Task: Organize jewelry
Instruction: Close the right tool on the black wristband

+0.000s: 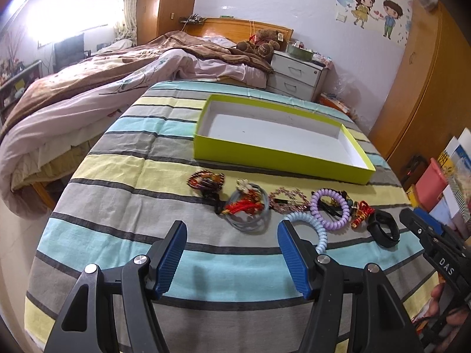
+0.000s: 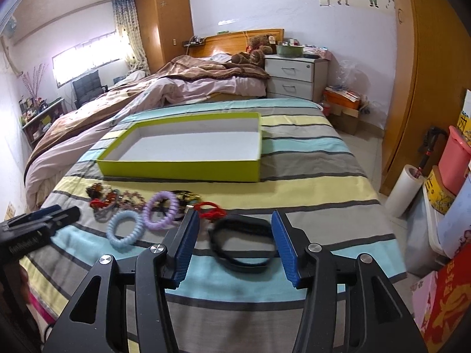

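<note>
An empty lime-green box (image 1: 276, 158) (image 2: 179, 170) with a white inside lies on the striped cloth. In front of it is a row of jewelry: a dark beaded bracelet (image 1: 206, 180), a grey hair tie with red tassel (image 1: 250, 206), a pink beaded piece (image 1: 290, 200), a purple coil tie (image 1: 331, 209) (image 2: 160, 209), a light blue coil tie (image 1: 312, 229) (image 2: 125, 229), a red ornament (image 1: 362, 214) (image 2: 210, 210) and a black band (image 1: 384, 229) (image 2: 244, 244). My left gripper (image 1: 232, 235) is open above the cloth, near the blue coil. My right gripper (image 2: 234, 223) is open with the black band between its fingers.
The striped cloth (image 1: 132, 206) covers a table beside an unmade bed (image 1: 88, 88). A white nightstand (image 1: 297, 73) stands behind. Boxes, a pink bin (image 2: 456, 158) and a white roll (image 2: 403, 188) crowd the right side by the wooden wardrobe.
</note>
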A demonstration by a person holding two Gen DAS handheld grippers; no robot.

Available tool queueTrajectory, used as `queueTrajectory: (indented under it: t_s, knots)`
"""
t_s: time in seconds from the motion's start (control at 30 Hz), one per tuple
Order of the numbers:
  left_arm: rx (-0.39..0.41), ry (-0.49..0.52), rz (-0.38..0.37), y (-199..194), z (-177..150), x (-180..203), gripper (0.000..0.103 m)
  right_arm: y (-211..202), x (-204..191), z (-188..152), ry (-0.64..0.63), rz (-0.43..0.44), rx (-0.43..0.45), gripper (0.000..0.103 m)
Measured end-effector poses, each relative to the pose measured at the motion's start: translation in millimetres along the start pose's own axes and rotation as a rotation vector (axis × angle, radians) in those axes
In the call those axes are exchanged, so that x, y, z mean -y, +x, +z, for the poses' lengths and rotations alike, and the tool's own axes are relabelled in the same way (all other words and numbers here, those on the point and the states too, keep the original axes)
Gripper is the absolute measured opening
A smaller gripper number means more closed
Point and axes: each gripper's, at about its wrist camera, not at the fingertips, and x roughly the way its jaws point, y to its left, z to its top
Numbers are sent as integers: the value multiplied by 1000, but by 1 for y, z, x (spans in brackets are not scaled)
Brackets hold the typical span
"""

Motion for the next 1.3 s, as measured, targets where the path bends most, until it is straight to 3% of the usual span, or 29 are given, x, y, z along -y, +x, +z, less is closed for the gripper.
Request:
queueTrajectory:
  t_s: [0.1,0.27,0.4,0.5,0.67,0.8,0.83,0.93,1.0,1.3]
  knots:
    - [5,-7,-15,-1,3,-12,63,4,13,1,11,-6,-27,52]
    - [-38,-44,-53,5,5,-29,63,10,29,0,0,56,-61,52]
    - [-64,-50,-73,10,3,-36,63,18,32,-2,-4,161,-110,52]
    - [-70,-51,-81,13,1,-38,63,27,34,-4,-10,87,-127,52]
    - [-73,-51,-73,15,4,-42,63,44,38,-1,-14,60,-198,52]
    - [-85,-54,-64,19,6,-44,63,47,37,-2,-26,71,-205,52]
    - [-86,-54,-66,19,6,-44,63,48,36,-3,-33,72,-207,50]
    - [-92,-53,-64,22,8,-44,63,48,34,-2,-46,62,-212,26]
    - [-96,-54,-64,23,9,-44,63,48,34,-2,-54,62,-212,17]
    - [-113,-50,-64,28,16,-44,63,44,43,-1,11,74,-191,5]
